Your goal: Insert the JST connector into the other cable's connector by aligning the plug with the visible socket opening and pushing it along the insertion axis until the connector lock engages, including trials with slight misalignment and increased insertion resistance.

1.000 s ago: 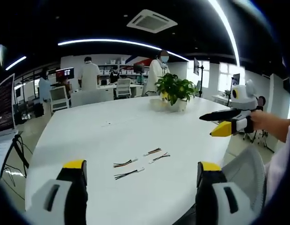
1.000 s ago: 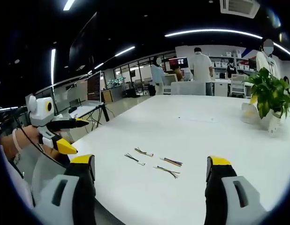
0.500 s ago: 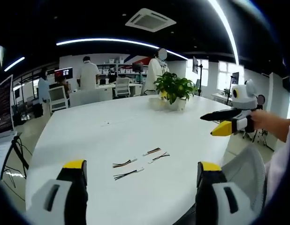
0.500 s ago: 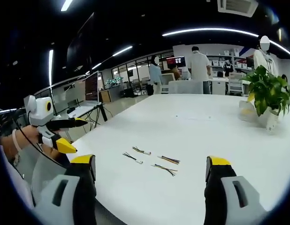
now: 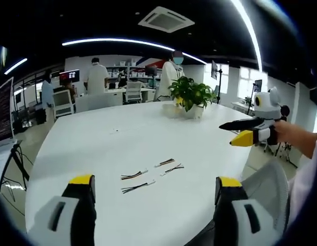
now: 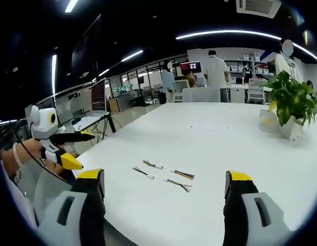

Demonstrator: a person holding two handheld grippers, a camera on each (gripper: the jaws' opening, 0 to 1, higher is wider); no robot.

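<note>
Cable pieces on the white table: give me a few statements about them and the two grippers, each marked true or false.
1. Four short cable pieces lie loose on the white table. True.
2. The left gripper is shut on a cable piece. False: its jaws stand wide apart with nothing between them.
3. A potted plant stands on the far part of the table. True.
4. The right gripper is pressing two connectors together. False: it is open, short of the cables, which lie separate.
5. The cables lie beside the plant's pot. False: they lie near the table's near edge, well apart from the pot.
</note>
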